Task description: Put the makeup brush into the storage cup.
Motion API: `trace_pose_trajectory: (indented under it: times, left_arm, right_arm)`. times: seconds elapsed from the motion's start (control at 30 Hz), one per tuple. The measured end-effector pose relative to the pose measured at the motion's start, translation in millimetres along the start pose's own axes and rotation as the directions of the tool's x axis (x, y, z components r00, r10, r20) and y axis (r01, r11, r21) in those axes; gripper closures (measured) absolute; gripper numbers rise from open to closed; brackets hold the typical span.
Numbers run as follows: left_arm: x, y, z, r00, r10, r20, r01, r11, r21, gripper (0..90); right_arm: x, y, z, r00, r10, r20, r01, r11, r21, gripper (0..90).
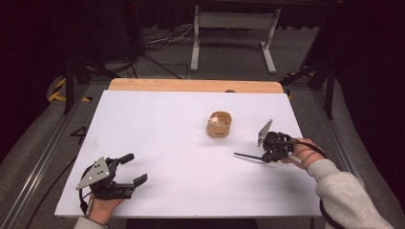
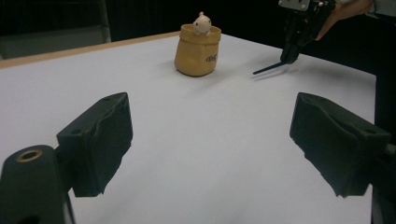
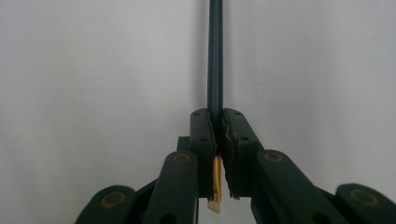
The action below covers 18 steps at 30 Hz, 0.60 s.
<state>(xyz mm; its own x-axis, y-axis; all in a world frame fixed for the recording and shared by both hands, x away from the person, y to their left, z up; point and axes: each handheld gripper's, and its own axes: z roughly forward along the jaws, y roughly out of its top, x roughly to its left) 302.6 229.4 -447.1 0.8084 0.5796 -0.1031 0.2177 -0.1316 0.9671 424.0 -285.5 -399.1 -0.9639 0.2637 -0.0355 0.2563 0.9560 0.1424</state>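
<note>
A thin dark pencil [image 1: 247, 156] sticks out leftward, low over the white table [image 1: 167, 138], from my right gripper [image 1: 265, 157], which is shut on it at the right side. In the right gripper view the pads [image 3: 204, 135] clamp the pencil's shaft [image 3: 215, 56], and its yellowish end shows behind them. A small tan pouch [image 1: 219, 128] stands upright at mid-table with a little white figure [image 1: 215, 120] in its mouth. My left gripper [image 1: 134, 169] rests near the front left, open, nothing between its jaws. From it I see the pouch [image 2: 198, 53], the pencil [image 2: 268, 69] and the right gripper [image 2: 289, 56].
A wooden strip [image 1: 191, 85] runs along the table's far edge. Beyond it a white metal stand [image 1: 234, 28] and loose cables [image 1: 157, 43] sit on the floor. Bare white surface lies between the two grippers and in front of the pouch.
</note>
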Motion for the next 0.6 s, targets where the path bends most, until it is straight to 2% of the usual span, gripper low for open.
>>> trace_pose_trajectory:
  times: [0.07, 0.33, 0.4, 0.6]
  left_arm:
    - [-0.1, 0.1, 1.3, 0.9999, -0.013, 0.009, 0.013, 0.9999, -0.004, 15.7]
    - [-4.7, 6.0, 7.5, 0.9989, 0.046, 0.009, -0.046, 0.9988, -0.014, 14.8]
    - [-6.5, 7.6, 11.0, 0.9990, 0.042, 0.014, -0.041, 0.9991, -0.007, 12.7]
    - [-9.2, 10.6, 19.5, 0.9976, 0.061, 0.032, -0.062, 0.9981, 0.007, 12.6]
  right_arm:
    - [2.3, 3.5, -3.2, 0.9999, -0.013, 0.007, 0.013, 1.000, 0.001, 83.4]
    - [14.7, 25.4, -22.7, 0.9956, -0.090, 0.028, 0.089, 0.996, 0.009, 83.4]
    - [17.9, 30.8, -27.8, 0.9942, -0.103, 0.032, 0.102, 0.995, 0.012, 83.4]
    - [23.2, 42.4, -38.8, 0.9894, -0.137, 0.047, 0.137, 0.991, 0.010, 83.4]
